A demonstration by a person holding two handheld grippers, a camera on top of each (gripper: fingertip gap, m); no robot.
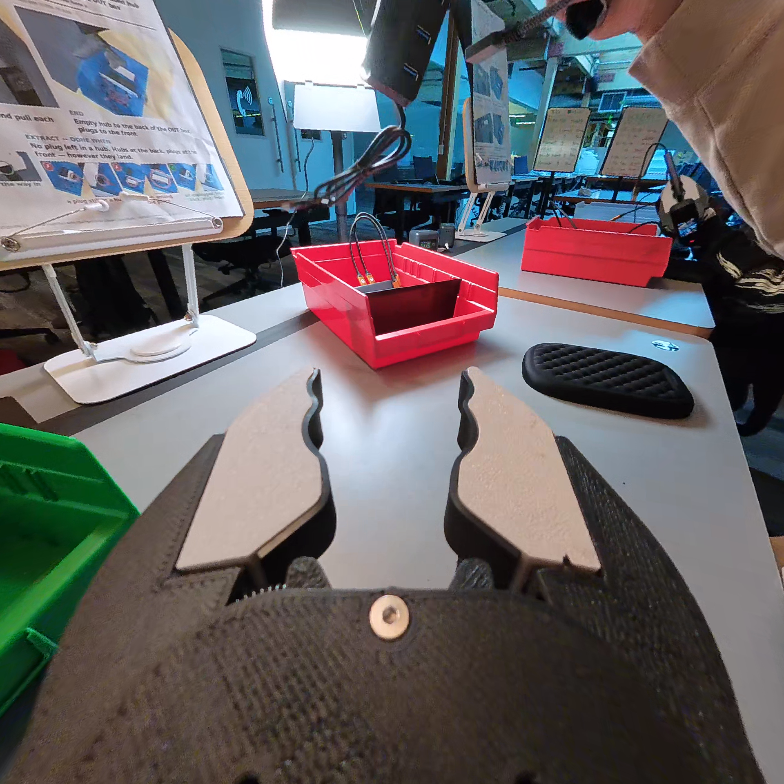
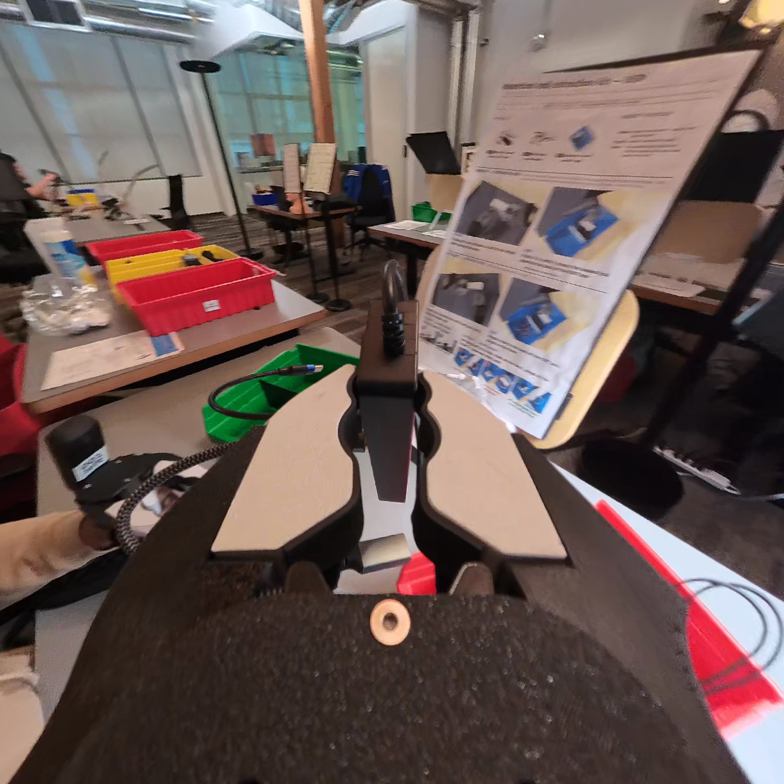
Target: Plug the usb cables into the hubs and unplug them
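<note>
We see the left gripper [image 1: 389, 384] low over the grey table [image 1: 594, 488], its jaws wide apart with nothing between them. Ahead of it stands a red bin [image 1: 424, 339] with a black divider; three thin black cables with orange plugs [image 1: 368, 278] arch up out of its rear compartment. A black padded rest [image 1: 606, 379] lies to the bin's right, and a green bin [image 1: 46, 530] sits at the left edge of the view. The instruction sheet on a white stand [image 1: 106, 127] stands behind and to the left.

We note the right gripper [image 2: 387, 377] clamped on a black USB hub [image 2: 384, 394], which is held up off the table, edge-on between the fingertips. The hub's own black cable [image 2: 392, 288] leaves its far end. In the left wrist view the same hub [image 1: 401, 46] hangs high above the red bin, its bundled lead dangling below. Beyond the right gripper, a black cable with a blue-tipped plug [image 2: 303, 370] curls out of the green bin [image 2: 254, 403].
</note>
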